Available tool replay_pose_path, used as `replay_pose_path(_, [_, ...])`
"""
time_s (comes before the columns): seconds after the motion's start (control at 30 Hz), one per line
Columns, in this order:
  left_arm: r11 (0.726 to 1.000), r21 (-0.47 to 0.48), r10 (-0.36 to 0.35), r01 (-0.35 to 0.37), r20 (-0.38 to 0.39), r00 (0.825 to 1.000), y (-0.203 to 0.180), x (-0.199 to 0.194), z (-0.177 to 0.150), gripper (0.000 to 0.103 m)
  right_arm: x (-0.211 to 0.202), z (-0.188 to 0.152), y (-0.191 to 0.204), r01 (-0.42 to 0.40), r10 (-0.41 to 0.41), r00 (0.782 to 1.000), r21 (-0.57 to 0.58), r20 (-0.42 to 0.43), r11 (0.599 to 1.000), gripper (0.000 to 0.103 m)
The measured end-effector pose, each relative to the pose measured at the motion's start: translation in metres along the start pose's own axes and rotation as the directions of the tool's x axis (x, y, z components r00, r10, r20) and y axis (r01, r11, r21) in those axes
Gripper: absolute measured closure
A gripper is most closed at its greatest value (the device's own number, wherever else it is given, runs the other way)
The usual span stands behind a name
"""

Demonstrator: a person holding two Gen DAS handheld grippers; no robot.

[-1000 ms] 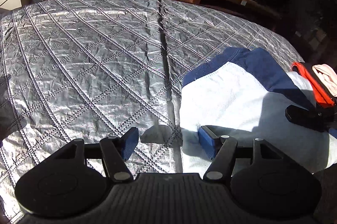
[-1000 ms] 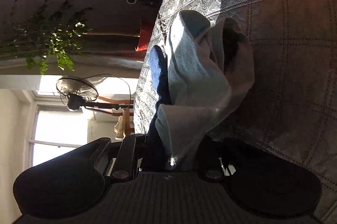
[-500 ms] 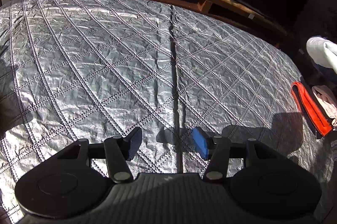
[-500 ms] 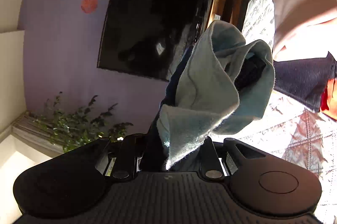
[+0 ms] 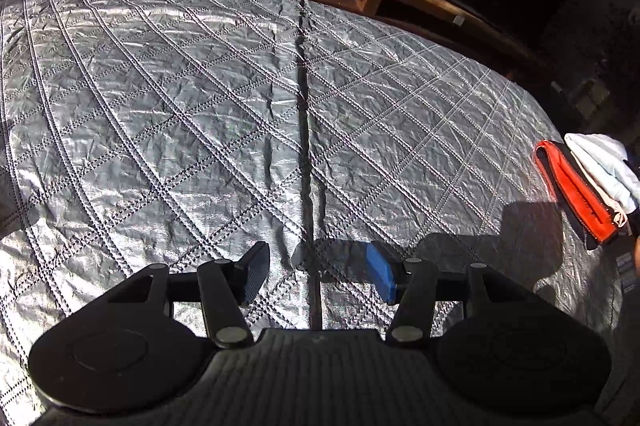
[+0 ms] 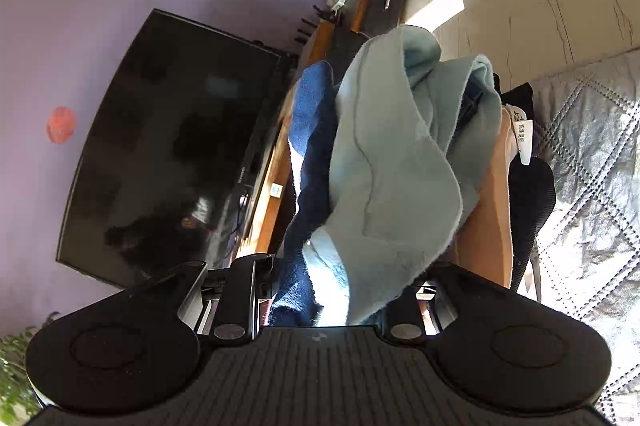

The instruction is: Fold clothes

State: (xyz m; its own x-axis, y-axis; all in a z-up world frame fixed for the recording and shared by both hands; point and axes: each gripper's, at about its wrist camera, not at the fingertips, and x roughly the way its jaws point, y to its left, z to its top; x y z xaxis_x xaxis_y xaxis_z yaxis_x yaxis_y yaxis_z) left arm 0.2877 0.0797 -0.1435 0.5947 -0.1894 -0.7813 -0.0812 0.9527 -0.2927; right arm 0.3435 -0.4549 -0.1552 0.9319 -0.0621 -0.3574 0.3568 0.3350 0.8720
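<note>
Our left gripper (image 5: 316, 276) hangs with jaws apart above the quilted cover (image 5: 180, 113); our right gripper (image 6: 328, 302) is opening, the blue garment (image 6: 384, 161) between its jaws, beside that cover.

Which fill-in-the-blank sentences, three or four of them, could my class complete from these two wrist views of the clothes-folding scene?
1. The left gripper hovers with nothing between its fingers over the silver ____ bedspread.
2. The folded light-blue and navy fleece garment lies between the fingers of the ____ gripper, whose jaws are opening.
3. The folded red garment lies at the bedspread's ____ edge in the left wrist view.
4. The large black ____ hangs on the purple wall.

Missing words: quilted; right; right; television
</note>
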Motion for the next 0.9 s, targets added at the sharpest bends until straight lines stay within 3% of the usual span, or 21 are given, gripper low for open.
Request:
replay_pose_path(0.1, [1.0, 0.0, -0.004, 0.004, 0.0, 1.0, -0.001, 0.0, 0.0, 0.054, -0.027, 0.009, -0.003, 0.078, -0.079, 0.997, -0.057, -0.01, 0.995, 0.038])
replay_pose_path(0.2, [1.0, -0.003, -0.01, 0.01, 0.001, 1.0, -0.001, -0.001, 0.001, 0.054, -0.063, 0.011, 0.005, 0.155, -0.152, 0.988, -0.226, 0.029, 0.962, 0.041])
replay_pose_path(0.3, [1.0, 0.003, -0.018, 0.018, 0.003, 1.0, -0.002, -0.004, 0.001, 0.053, -0.091, 0.014, 0.035, 0.18, -0.13, 0.982, -0.495, 0.134, 0.85, 0.054])
replay_pose_path(0.43, [1.0, 0.011, -0.021, 0.021, -0.004, 1.0, -0.002, -0.007, -0.002, 0.053, -0.078, 0.012, 0.091, 0.141, -0.036, 0.987, -0.749, 0.155, 0.647, 0.055])
replay_pose_path(0.53, [1.0, 0.004, -0.015, 0.015, -0.007, 1.0, -0.001, -0.01, -0.004, 0.054, -0.043, 0.004, 0.117, 0.159, -0.148, 0.984, -0.858, 0.098, 0.489, 0.054])
replay_pose_path(0.57, [1.0, 0.001, -0.013, 0.013, -0.008, 1.0, -0.001, -0.011, -0.005, 0.054, -0.028, 0.003, 0.121, 0.156, -0.233, 0.971, -0.869, 0.048, 0.469, 0.054])
replay_pose_path(0.6, [1.0, 0.0, -0.007, 0.007, -0.007, 1.0, 0.0, -0.012, -0.006, 0.053, -0.014, 0.002, 0.124, 0.151, -0.327, 0.945, -0.875, -0.009, 0.46, 0.056])
replay_pose_path(0.63, [1.0, 0.001, 0.001, -0.001, -0.003, 1.0, 0.001, -0.014, -0.008, 0.053, -0.01, -0.001, 0.126, 0.169, -0.359, 0.933, -0.88, -0.001, 0.444, 0.061])
replay_pose_path(0.77, [0.999, -0.009, 0.044, -0.044, 0.012, 0.999, 0.01, -0.017, -0.012, 0.051, -0.052, -0.039, 0.122, 0.121, -0.29, 0.957, -0.933, 0.018, 0.34, 0.056])
replay_pose_path(0.83, [0.997, -0.026, 0.077, -0.076, 0.021, 0.997, 0.016, -0.018, -0.012, 0.052, -0.083, -0.087, 0.109, 0.01, -0.244, 0.968, -0.96, -0.06, 0.279, 0.032])
replay_pose_path(0.9, [0.993, -0.042, 0.108, -0.106, 0.033, 0.994, 0.021, -0.019, -0.011, 0.05, -0.1, -0.134, 0.1, -0.082, -0.245, 0.958, -0.962, -0.149, 0.262, 0.025])
